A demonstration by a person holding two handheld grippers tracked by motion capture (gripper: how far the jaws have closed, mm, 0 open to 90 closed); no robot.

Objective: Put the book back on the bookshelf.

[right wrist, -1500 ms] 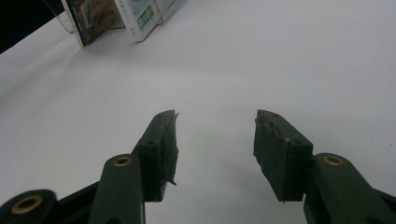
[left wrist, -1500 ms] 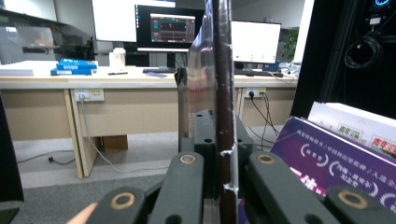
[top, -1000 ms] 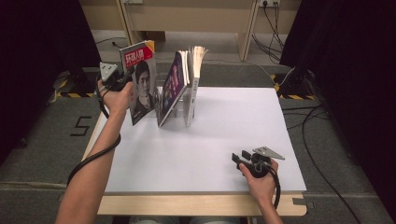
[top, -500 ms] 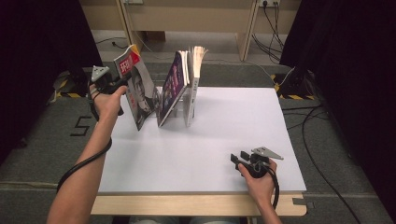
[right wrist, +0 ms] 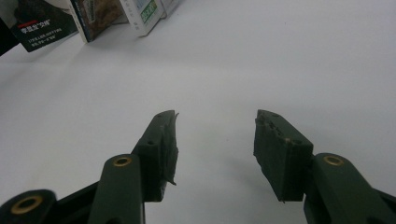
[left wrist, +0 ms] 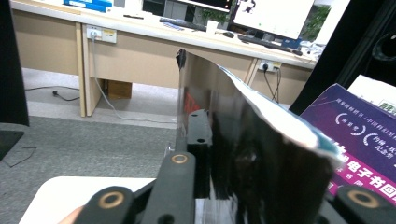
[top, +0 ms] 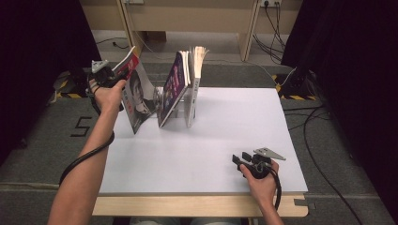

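Between my left gripper's [top: 123,76] jaws a magazine [top: 137,96] sits pinched, just closing; my right gripper [top: 240,161] rests spread.

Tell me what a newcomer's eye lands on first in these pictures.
First, the magazine with a face on its cover, tilted at the white table's far left, its upper edge clamped in the left gripper. Just right of it, a purple book and a paler one lean in a metal stand. Near the front right edge, the right gripper rests with its jaws open on nothing.
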